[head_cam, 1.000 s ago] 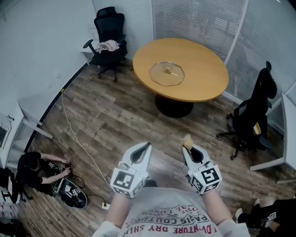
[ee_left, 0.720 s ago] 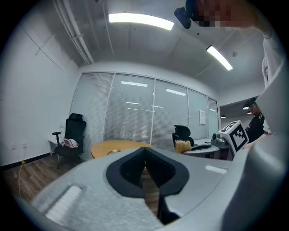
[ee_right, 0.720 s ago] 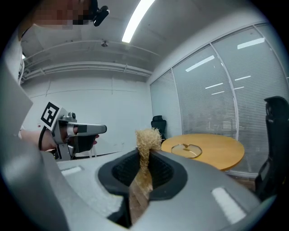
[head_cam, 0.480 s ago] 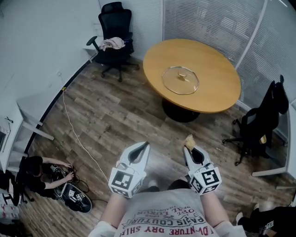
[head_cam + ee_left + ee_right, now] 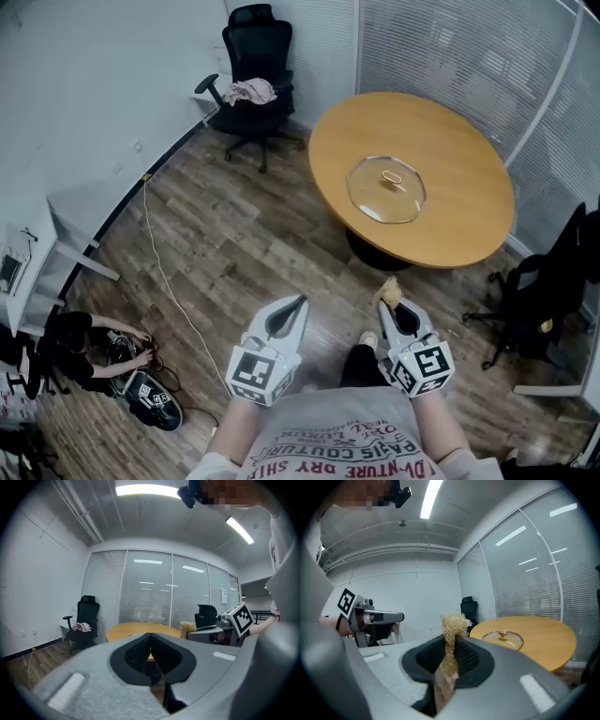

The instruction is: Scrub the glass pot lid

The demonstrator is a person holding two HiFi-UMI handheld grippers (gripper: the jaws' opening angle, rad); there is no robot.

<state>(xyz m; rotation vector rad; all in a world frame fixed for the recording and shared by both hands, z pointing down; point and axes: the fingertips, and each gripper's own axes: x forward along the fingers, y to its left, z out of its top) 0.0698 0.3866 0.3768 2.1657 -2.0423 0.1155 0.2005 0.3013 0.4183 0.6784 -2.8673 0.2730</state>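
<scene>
The table [image 5: 467, 223] is bearing the glass pot lid [image 5: 386, 188] loose, well apart from the left gripper [image 5: 293, 306] (clenched, empty) and the right gripper [image 5: 390, 300] — pinching a scrubber [image 5: 387, 288] thinly — so one-handed scrubbing is likely risking a skating lid.

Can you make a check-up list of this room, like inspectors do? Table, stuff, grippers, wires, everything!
Surface: round wooden table, bare apart from the lid.
Job's things: glass pot lid lying flat on the table; scrubber held off the table.
Clutter: nothing seen on the table.
Grippers: left gripper fingers shut, empty; right gripper fingers shut on the scrubber.
Cables: white cable trailing over the floor.
Surroundings: black chair with a cloth on it; person crouching on the floor.
</scene>
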